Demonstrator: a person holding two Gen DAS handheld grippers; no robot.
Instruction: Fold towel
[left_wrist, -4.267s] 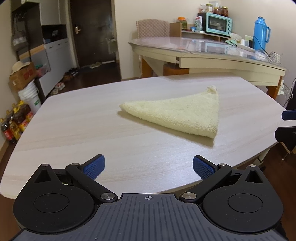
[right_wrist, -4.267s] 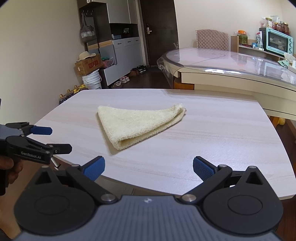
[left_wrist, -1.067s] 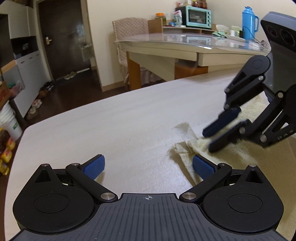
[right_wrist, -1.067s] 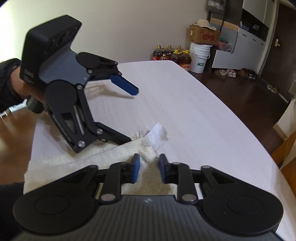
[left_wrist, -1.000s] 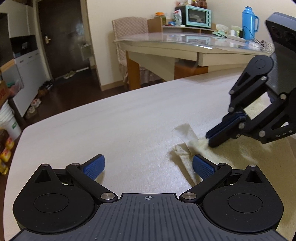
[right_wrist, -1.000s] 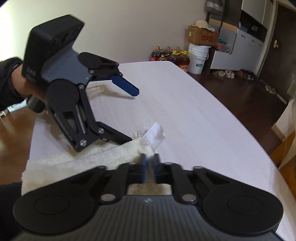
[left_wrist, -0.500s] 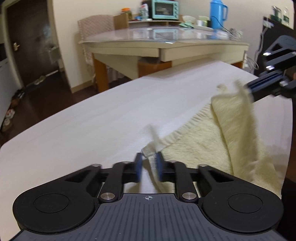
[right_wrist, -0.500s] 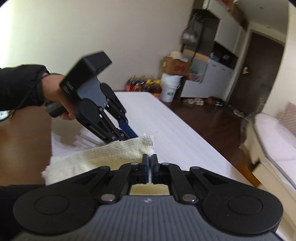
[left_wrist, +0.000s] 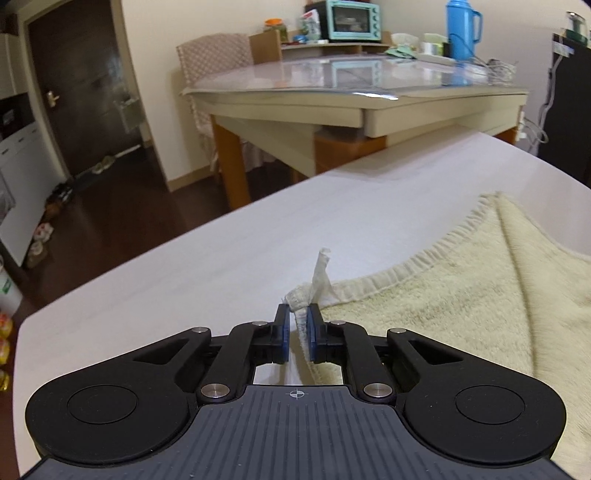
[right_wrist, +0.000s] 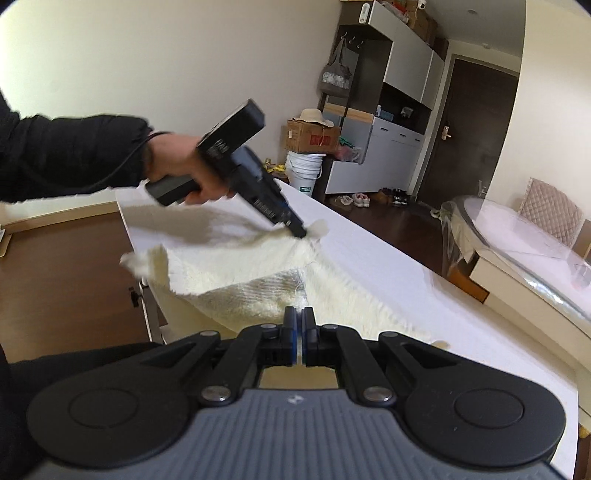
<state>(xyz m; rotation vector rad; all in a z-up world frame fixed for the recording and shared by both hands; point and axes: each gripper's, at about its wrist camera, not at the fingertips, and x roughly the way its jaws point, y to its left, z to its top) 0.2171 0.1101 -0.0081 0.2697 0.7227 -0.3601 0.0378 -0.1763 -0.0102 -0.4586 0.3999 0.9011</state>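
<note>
A cream terry towel (left_wrist: 461, 306) lies partly unfolded on the pale wooden table (left_wrist: 184, 273). My left gripper (left_wrist: 296, 317) is shut on one towel corner, whose white label (left_wrist: 320, 275) sticks up past the fingertips. My right gripper (right_wrist: 299, 314) is shut on another towel corner and holds it off the table. In the right wrist view the towel (right_wrist: 236, 269) hangs stretched between both grippers, and the left gripper (right_wrist: 299, 230) shows in a hand at the towel's far corner.
A second table (left_wrist: 332, 96) with a glass top stands behind, carrying a teal oven (left_wrist: 347, 20) and a blue flask (left_wrist: 458, 29). A chair (left_wrist: 210, 62) stands beside it. Cabinets, a white bucket (right_wrist: 304, 168) and a cardboard box stand by the wall.
Both grippers shut on towel corners and lifted them. The folded towel has opened out, and the grippers have moved apart, so the right gripper has left the left wrist view.
</note>
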